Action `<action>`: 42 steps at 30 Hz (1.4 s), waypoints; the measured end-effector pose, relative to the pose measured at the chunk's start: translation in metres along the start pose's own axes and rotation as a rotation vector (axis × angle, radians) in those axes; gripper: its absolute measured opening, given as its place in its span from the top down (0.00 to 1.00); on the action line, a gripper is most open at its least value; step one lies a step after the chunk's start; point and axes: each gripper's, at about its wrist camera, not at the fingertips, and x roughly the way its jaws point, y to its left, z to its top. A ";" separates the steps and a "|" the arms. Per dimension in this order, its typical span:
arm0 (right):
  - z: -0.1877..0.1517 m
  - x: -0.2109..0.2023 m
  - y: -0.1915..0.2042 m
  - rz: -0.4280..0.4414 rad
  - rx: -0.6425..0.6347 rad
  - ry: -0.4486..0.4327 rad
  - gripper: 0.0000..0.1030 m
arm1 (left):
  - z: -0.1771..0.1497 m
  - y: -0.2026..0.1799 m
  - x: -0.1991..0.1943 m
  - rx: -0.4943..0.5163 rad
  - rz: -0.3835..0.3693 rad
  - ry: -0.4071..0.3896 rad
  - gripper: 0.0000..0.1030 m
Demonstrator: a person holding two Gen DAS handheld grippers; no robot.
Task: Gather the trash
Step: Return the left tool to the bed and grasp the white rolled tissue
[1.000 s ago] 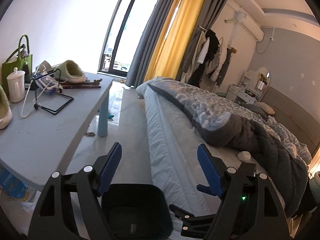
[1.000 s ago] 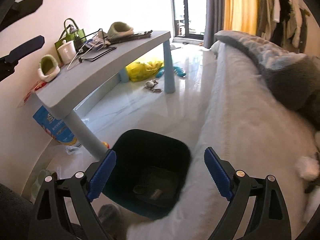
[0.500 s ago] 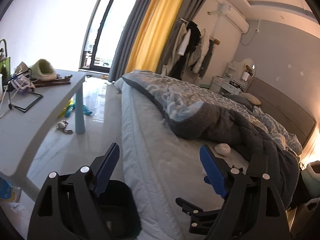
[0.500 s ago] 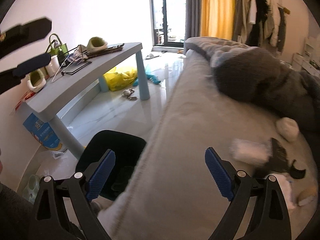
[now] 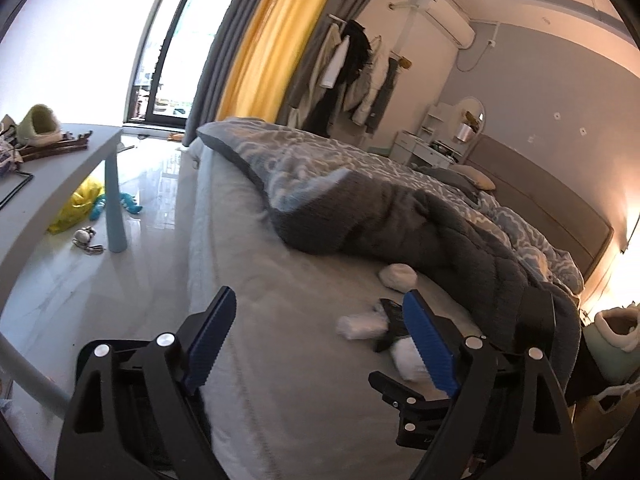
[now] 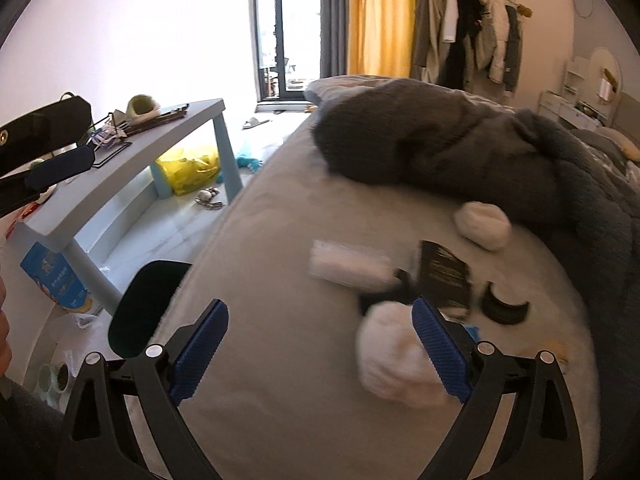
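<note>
1. Left wrist view: the left tool fills the bottom of the frame with its blue pads spread wide; its jaws have just been opening and nothing is between them, only bare bed sheet.
2. Right of centre, just beyond the right-hand pad, the trash lies on the sheet: a blurred white wrapper, a black packet partly hidden by the pad, and a white crumpled wad tucked against the pad's far side.
3. Higher, at the edge of the grey blanket, sits a second white tissue ball.
4. At the left edge the grey bench carries a green slipper; a yellow bag lies on the floor under it.
5. Right wrist view: the right tool reaches from the bottom of the frame, jaws spread wide and just opened further, gripping nothing.
6. The white crumpled wad lies right of centre, beside the right-hand pad and partly behind it; whether they touch cannot be told.
7. Above it lie the black packet, the white wrapper to its left, and a round black object to its right.
8. The tissue ball rests against the blanket in the upper right.
9. A dark bin stands on the floor at lower left, beside the bed edge, well apart from the trash.
10. The bench runs along the left, and the left tool juts in from the left edge.
</note>
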 end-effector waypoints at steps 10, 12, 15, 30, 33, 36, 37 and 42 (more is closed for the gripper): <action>-0.015 -0.024 -0.060 -0.082 0.078 -0.023 0.08 | -0.017 -0.033 0.035 0.015 -0.040 0.087 0.14; -0.018 -0.028 -0.073 -0.096 0.099 -0.023 0.08 | -0.021 -0.039 0.041 0.017 -0.045 0.104 0.14; -0.023 -0.030 -0.093 -0.112 0.128 -0.020 0.08 | -0.027 -0.049 0.054 0.016 -0.055 0.138 0.14; -0.044 -0.040 -0.169 -0.138 0.264 -0.002 0.07 | -0.057 -0.101 0.108 0.088 -0.082 0.272 0.14; -0.049 -0.041 -0.180 -0.139 0.282 0.004 0.07 | -0.063 -0.112 0.119 0.125 -0.066 0.291 0.15; -0.051 -0.040 -0.189 -0.141 0.287 0.014 0.07 | -0.068 -0.117 0.131 0.134 -0.055 0.312 0.17; -0.052 -0.040 -0.191 -0.139 0.289 0.015 0.07 | -0.070 -0.119 0.134 0.141 -0.048 0.319 0.17; -0.050 -0.041 -0.200 -0.129 0.294 0.012 0.07 | -0.076 -0.124 0.147 0.178 -0.018 0.339 0.23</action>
